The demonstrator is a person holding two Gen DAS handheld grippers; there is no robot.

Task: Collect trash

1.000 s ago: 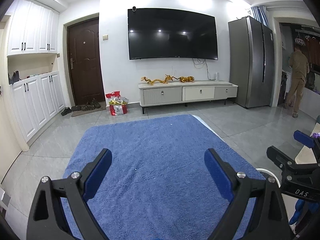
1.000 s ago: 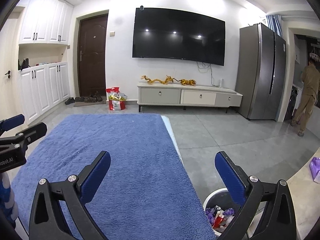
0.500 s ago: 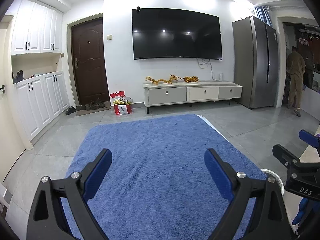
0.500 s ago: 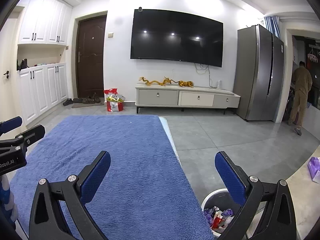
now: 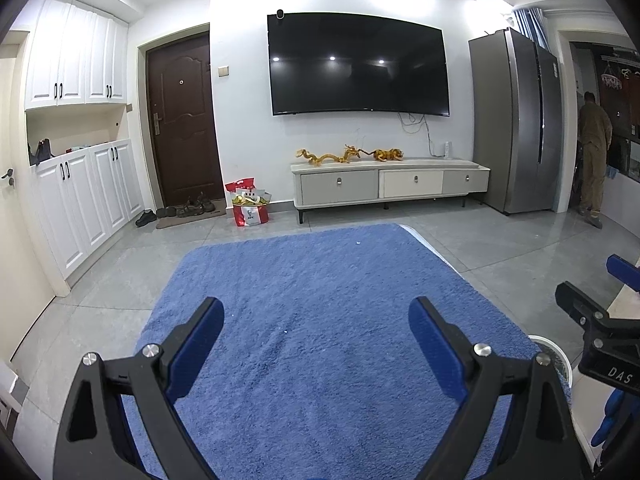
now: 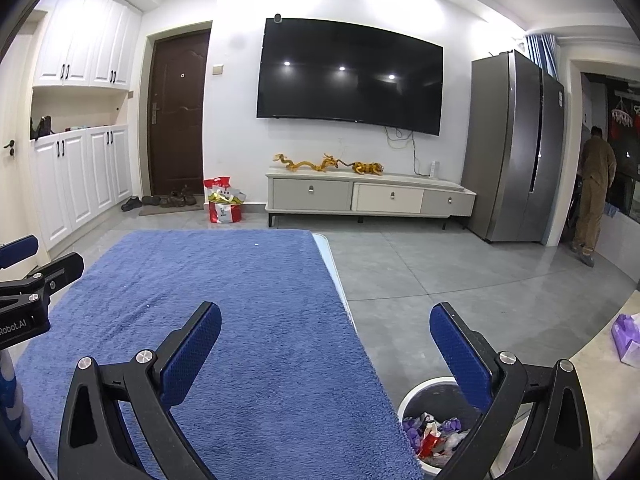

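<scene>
A white trash bin (image 6: 430,428) stands on the floor at the right edge of a table covered with a blue towel (image 6: 240,320). It holds purple, red and white wrappers (image 6: 434,434). Its rim also shows in the left wrist view (image 5: 554,356). My right gripper (image 6: 326,320) is open and empty, above the table's right edge and the bin. My left gripper (image 5: 316,316) is open and empty above the blue towel (image 5: 320,320). Each gripper shows at the side of the other's view.
A purple packet (image 6: 626,334) lies on a pale surface at the far right. Across the grey tiled floor are a TV cabinet (image 5: 388,188), a red bag (image 5: 250,208), a fridge (image 5: 520,120), a brown door (image 5: 182,120) and a person (image 5: 594,160).
Both views have shifted slightly as the grippers moved a little; the room appears shifted right in the left wrist view. Both grippers stay open and empty.
</scene>
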